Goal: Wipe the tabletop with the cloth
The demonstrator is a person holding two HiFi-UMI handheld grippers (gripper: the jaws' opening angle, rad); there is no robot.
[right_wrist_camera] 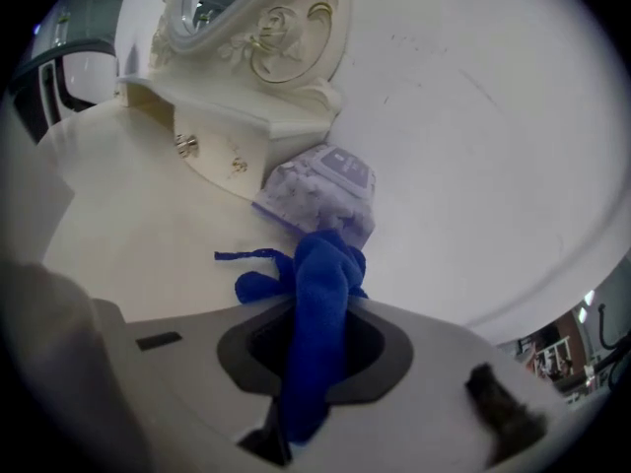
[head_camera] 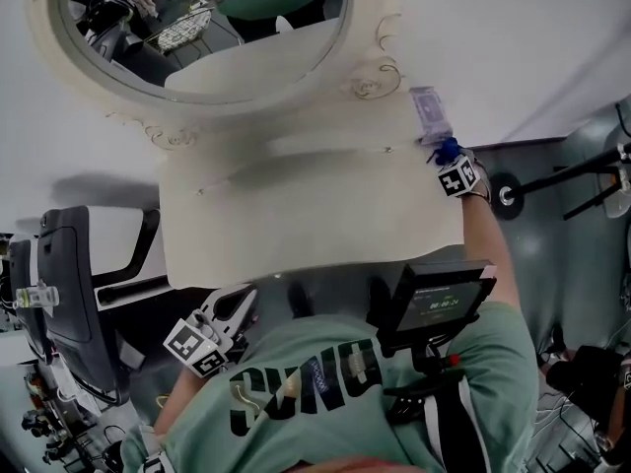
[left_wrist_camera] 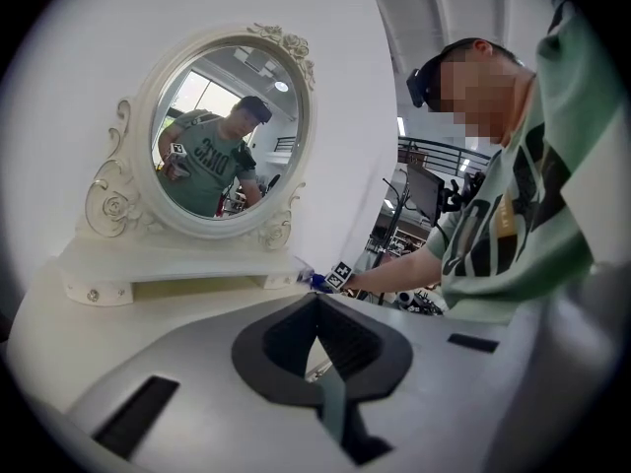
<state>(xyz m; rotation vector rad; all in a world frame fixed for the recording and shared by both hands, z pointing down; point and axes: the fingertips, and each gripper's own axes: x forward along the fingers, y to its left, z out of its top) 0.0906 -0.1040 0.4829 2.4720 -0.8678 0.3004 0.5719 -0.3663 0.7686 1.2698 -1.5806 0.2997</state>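
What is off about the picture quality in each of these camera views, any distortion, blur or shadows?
Head view: even light, with a soft grey shadow smeared across the tabletop. Left gripper view: strong fisheye with dark corners, and the mirror leans and bows. Right gripper view: the same dark corners, and the blue cloth, close to the lens, looks soft.

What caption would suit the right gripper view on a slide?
Right gripper shut on a blue cloth, near a wipes pack on the cream tabletop.
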